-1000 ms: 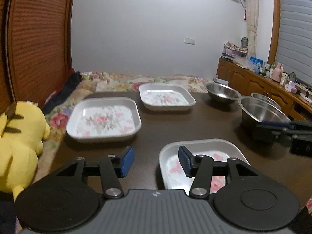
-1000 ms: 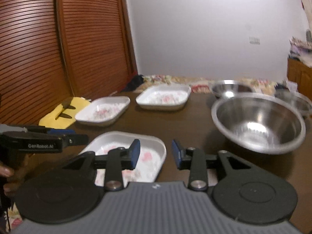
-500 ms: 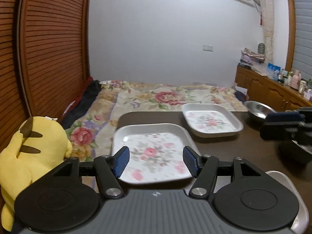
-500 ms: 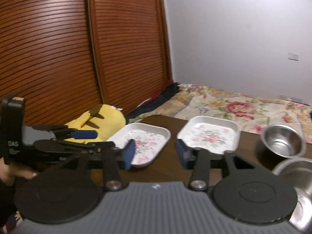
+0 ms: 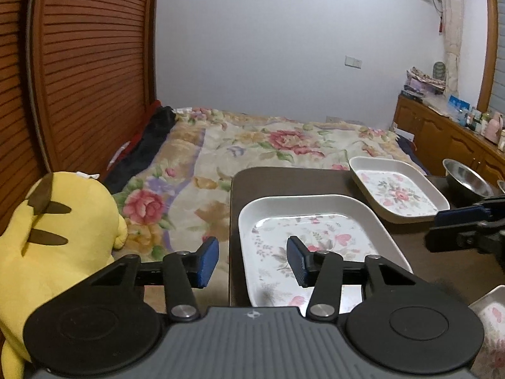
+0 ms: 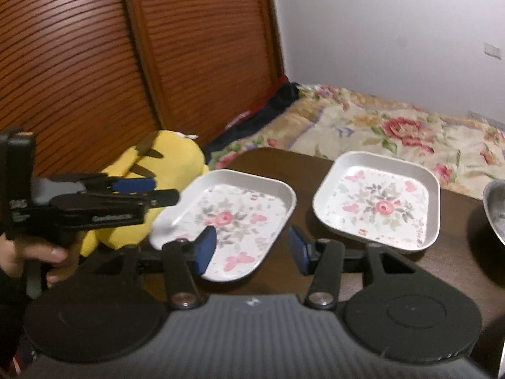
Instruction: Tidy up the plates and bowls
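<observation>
A yellow plush toy with brown stripes slumps at the far left against the slatted brown wooden doors, beside a bed covered in a cream floral quilt. To its right, the left gripper, black with blue pads, hovers over the left edge of the dark brown table; its jaws have just been closing yet stand apart, nothing pinched between them, one finger over the quilt and the other over the near white square plate with a pink floral print. That plate lies flat at the table's near left corner. A second white floral square plate lies just beyond it to the right, the two close but apart. Farther right, a round stainless steel bowl stands near the table's far edge, and the rim of a third floral plate shows at the near right.

Seen from the right wrist, the right gripper, also black with blue pads, hangs released above the table with its jaws parted around empty air, the near plate under its left finger and the second plate ahead to the right. A person's hand holds the left gripper at the left, its tips just beside the plush toy and the near plate's left rim
</observation>
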Available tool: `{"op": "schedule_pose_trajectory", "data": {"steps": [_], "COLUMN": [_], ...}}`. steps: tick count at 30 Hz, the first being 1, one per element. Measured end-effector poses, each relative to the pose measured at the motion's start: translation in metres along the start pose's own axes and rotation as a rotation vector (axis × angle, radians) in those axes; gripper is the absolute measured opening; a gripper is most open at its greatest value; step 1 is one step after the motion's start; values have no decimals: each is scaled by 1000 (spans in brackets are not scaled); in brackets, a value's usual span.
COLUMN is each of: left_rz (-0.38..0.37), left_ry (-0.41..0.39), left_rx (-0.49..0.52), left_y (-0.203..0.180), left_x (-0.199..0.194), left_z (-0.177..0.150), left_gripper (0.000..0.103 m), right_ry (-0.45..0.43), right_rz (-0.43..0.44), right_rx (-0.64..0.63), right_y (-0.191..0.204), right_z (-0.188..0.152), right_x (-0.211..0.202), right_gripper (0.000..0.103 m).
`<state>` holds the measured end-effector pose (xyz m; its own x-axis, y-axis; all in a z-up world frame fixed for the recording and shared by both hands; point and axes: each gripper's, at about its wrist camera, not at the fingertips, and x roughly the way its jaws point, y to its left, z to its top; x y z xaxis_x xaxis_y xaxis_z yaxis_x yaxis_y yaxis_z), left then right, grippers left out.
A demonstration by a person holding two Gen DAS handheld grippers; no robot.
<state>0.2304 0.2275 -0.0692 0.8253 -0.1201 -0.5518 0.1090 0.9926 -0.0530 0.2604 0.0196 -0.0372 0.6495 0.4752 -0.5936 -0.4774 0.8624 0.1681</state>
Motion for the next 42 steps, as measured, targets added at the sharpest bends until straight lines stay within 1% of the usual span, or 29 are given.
{"op": "schedule_pose_trajectory", "data": {"steps": [2,4,7,8,10,12,13,15,17,19,20,21,23,25,27,31,32,35,38,42], "left_rz": [-11,-14,-18,-21,-21,-27,-31,-38,-39,-37,-34,-28,-33,-39,-44,-60,-58,-49,-47,-46], "left_ry": [9,17,30,34,39,43,44,49,58,61,61,62,67,68,69,75,80,92,77,48], "left_rx": [0,2,-10,-12,-10,-9,-8,-7,-5,1,5,9,8,3,7,11,17,27,39,50], "left_y": [2,4,8,10,11,11,11,11,11,9,8,7,7,8,7,6,4,0,-2,-7], "left_x": [7,12,18,20,21,22,22,22,23,22,22,22,22,22,23,23,22,18,13,-2], "left_z": [0,-1,-3,-4,-6,-7,-7,-8,-9,-10,-10,-10,-10,-10,-10,-10,-10,-10,-8,-4], "left_gripper": [50,50,46,44,40,35,33,26,23,22,22,22,22,21,18,16,16,16,16,16], "right_ry": [18,31,43,49,54,56,57,62,62,68,77,81,79,92,103,124,125,126,126,94], "right_rz": [-2,-15,-18,-15,-18,-17,-18,-27,-30,-33,-29,-27,-39,-31,-26,-18,-18,-23,-18,-2], "right_rx": [33,36,45,48,41,33,31,22,15,16,16,15,-1,5,7,29,31,33,33,27], "right_y": [-5,-6,-9,-8,-6,-4,-3,-1,0,-1,-1,-1,0,-1,-1,-4,-4,-5,-6,-8], "right_z": [1,0,-2,-3,-3,-4,-4,-3,-3,-3,-3,-4,-4,-4,-4,-4,-5,-4,-4,-4], "right_x": [11,20,29,31,34,36,36,37,38,40,41,42,42,44,47,53,54,54,51,36], "right_gripper": [52,51,47,44,42,37,37,29,28,27,25,20,19,19,19,19,15,13,13,12]}}
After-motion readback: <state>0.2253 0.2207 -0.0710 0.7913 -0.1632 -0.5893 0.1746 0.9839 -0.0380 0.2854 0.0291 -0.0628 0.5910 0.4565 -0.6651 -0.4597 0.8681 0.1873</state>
